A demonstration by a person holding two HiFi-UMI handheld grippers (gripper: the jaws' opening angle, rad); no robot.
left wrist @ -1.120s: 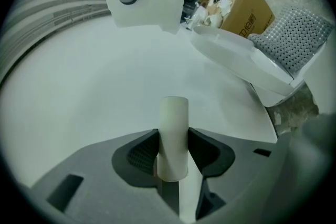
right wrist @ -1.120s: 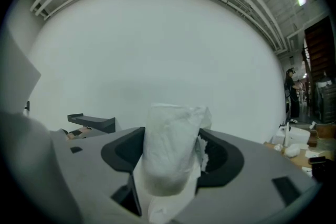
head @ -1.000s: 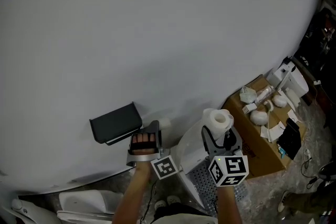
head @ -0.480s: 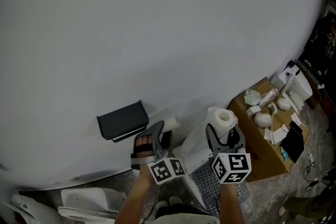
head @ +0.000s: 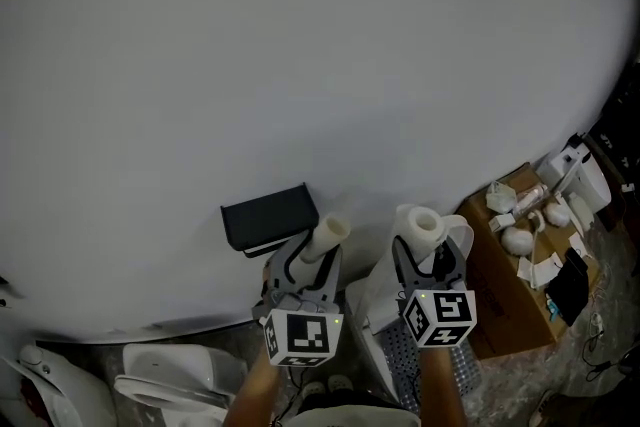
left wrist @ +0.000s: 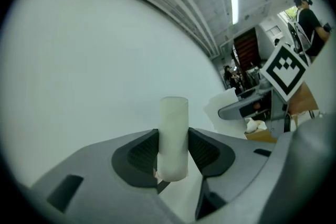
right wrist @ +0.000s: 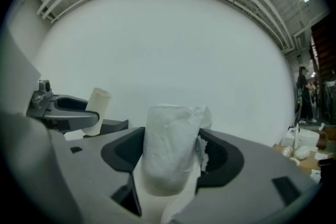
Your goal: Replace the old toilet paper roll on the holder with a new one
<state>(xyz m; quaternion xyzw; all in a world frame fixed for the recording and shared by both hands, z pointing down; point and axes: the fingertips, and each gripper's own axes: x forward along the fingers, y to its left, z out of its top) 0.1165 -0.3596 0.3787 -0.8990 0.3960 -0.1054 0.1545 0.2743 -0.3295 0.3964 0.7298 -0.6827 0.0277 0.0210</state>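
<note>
Against the pale wall (head: pixel 300 65), a cardboard box (head: pixel 500 300) of clutter stands at the right, and a black holder (head: pixel 268 218) is mounted low at the middle. To the right of the holder, the right gripper (head: pixel 428 260) clamps the new toilet paper roll (head: pixel 420 227), which stands upright between its pads. The left gripper (head: pixel 305 260) pinches the slim, bare cardboard tube (head: pixel 327 236), which is tilted and lies just beside the holder's right end.
</note>
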